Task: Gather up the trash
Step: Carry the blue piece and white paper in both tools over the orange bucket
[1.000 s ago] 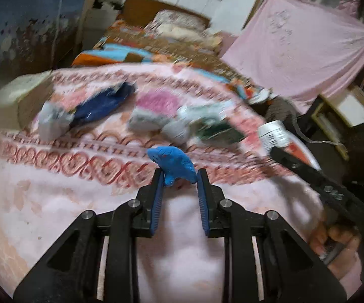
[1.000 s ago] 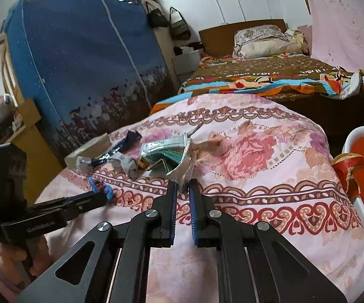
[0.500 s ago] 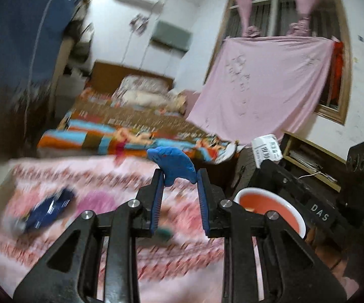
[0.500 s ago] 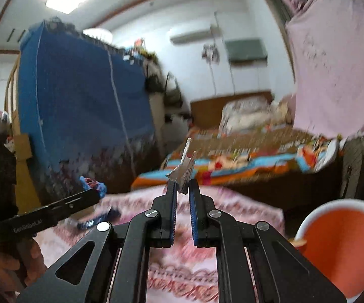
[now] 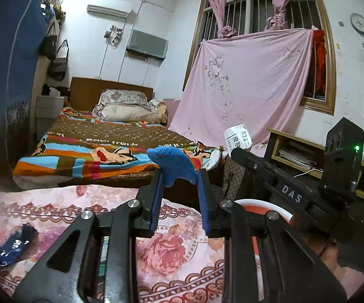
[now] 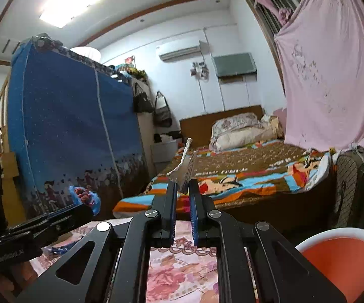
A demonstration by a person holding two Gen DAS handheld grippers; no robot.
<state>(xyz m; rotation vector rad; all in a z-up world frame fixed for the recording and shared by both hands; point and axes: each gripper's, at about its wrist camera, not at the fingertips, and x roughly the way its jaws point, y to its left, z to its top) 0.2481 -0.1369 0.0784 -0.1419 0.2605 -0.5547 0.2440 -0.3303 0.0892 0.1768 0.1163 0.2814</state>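
A blue scrap (image 5: 174, 162) is pinched in the left gripper (image 5: 179, 176), a torn wrapper (image 6: 185, 169) in the right gripper (image 6: 183, 189). Both jaws should be kept closed until the orange bin (image 6: 343, 234) is directly underneath.

Looking into a lived-in home bedroom: wooden-headboard bed (image 5: 111, 93) carrying pillows (image 5: 123, 106) and a striped patterned blanket (image 5: 80, 156); pink sheet (image 5: 245, 83) hanging across a barred window (image 5: 252, 2); wall air conditioner (image 6: 179, 51); blue fabric wardrobe (image 6: 68, 126); handbags (image 6: 161, 111) hanging beside it.
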